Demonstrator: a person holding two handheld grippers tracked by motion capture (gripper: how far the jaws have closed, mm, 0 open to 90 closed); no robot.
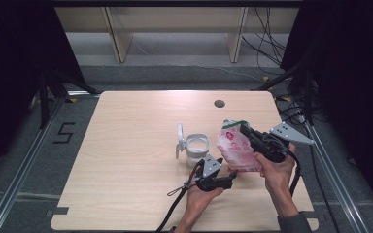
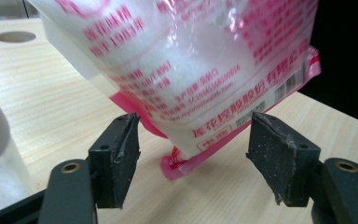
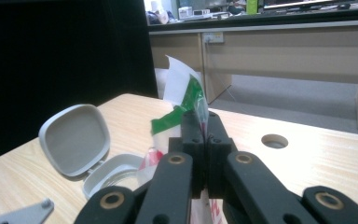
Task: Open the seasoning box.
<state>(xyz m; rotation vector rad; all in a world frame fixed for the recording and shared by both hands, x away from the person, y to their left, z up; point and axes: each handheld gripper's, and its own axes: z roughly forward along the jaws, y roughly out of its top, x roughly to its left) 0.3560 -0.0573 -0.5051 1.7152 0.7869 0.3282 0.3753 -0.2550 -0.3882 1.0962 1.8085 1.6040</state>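
Note:
A clear bag of white granules with pink print (image 1: 235, 150) hangs tilted over the table's right part. My right gripper (image 1: 243, 129) is shut on its green-and-white top edge (image 3: 186, 93), the jaws pressed together on the film (image 3: 200, 116). My left gripper (image 1: 233, 175) points at the bag's bottom from the near side. In the left gripper view the bag (image 2: 191, 60) dips between the two pads (image 2: 193, 128), which stand wide and open on either side of its lower corner. The pink bottom seam hovers just above the wood.
A white tub (image 1: 196, 145) with its hinged lid (image 1: 179, 136) flipped up stands just left of the bag, and shows in the right gripper view (image 3: 116, 170). The wooden table (image 1: 126, 160) has a cable hole (image 1: 219, 103) at the back. Cables lie on the floor behind.

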